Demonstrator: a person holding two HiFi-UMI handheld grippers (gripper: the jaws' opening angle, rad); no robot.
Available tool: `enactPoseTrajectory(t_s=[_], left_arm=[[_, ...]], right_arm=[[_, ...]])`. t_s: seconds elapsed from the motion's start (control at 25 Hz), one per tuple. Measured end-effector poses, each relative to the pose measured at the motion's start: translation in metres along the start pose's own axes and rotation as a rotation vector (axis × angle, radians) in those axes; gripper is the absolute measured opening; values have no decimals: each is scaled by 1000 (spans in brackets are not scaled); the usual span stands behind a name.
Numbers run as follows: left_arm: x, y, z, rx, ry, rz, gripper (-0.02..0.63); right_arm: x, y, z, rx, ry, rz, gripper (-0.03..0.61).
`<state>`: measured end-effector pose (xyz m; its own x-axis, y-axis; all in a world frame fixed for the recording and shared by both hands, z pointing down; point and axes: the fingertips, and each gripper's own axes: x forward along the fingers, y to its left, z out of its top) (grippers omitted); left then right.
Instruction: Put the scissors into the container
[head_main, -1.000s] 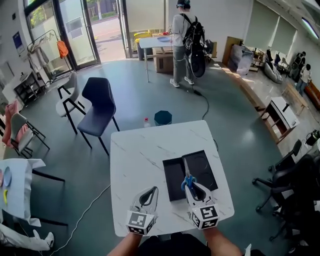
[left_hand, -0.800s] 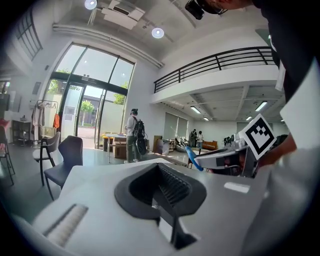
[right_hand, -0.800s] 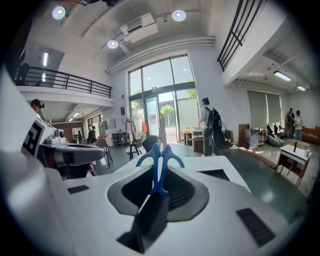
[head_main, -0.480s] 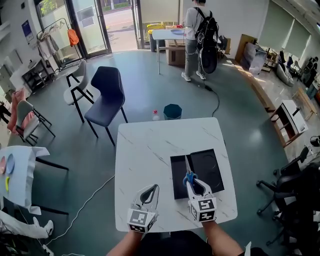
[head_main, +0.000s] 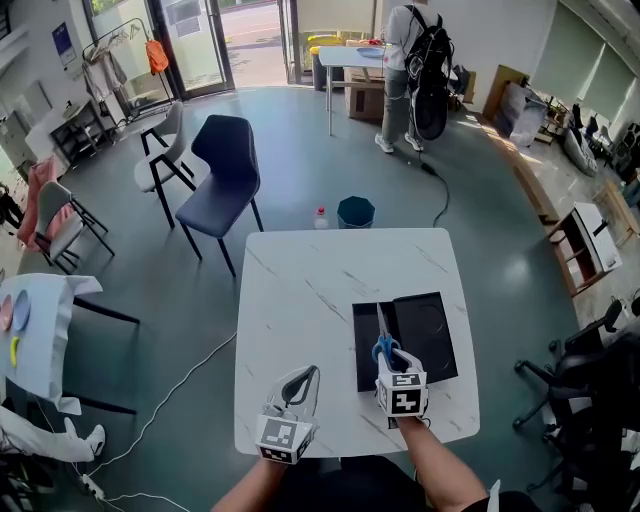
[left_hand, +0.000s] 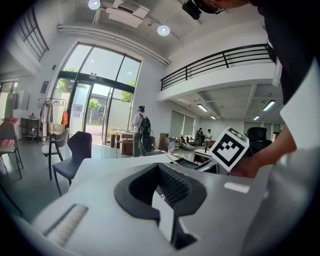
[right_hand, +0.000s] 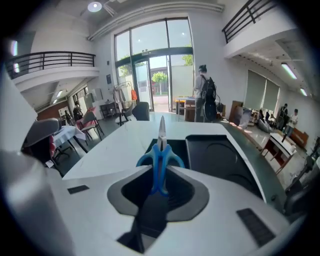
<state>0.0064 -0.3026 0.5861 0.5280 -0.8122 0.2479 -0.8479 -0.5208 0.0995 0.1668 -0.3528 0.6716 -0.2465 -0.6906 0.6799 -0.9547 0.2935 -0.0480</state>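
Scissors (head_main: 383, 338) with blue handles sit clamped in the right gripper (head_main: 388, 362), whose jaws close on the handle loops while the blades point away from the person. In the right gripper view the lower half of the handles (right_hand: 161, 150) sinks between the black pads and is hidden there, and only the upper loops and the slim blades stand clear.

From the head view the blades lie over the left compartment of the black container (head_main: 430, 330), close to its dividing ridge. Whether the tips touch the container's floor or hang above it cannot be told from either view. The container rests on the right half of the white marble table (head_main: 300, 300), and its near edge is partly covered by the right gripper's marker cube.

The left gripper (head_main: 308, 374) hangs over the table's near left edge, well apart from the container. Its jaws (left_hand: 162, 172) meet at the tips with nothing between them (only the bare loop of the pads shows). The person's forearms are cut off at the bottom of the head view.

Beyond the table stand a dark blue chair (head_main: 225, 170) and a teal bin (head_main: 355, 212). A person with a backpack (head_main: 415, 60) stands far off, cut off at the frame's top.
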Motion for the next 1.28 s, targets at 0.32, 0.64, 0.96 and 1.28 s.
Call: enactPoseTrajectory(t_s=[0.32, 0.64, 0.96, 1.28], left_arm=[[-11, 14, -13, -12, 17, 9, 8], [-27, 40, -8, -17, -16, 52, 8], [-45, 49, -10, -32, -29, 73, 8], [-46, 39, -11, -28, -28, 43, 8]], right_arm=[[38, 3, -29, 30, 210, -4, 86], [66, 3, -52, 12, 377, -15, 86], [85, -3, -72, -7, 489, -51, 87], [76, 4, -57, 18, 443, -33, 135]])
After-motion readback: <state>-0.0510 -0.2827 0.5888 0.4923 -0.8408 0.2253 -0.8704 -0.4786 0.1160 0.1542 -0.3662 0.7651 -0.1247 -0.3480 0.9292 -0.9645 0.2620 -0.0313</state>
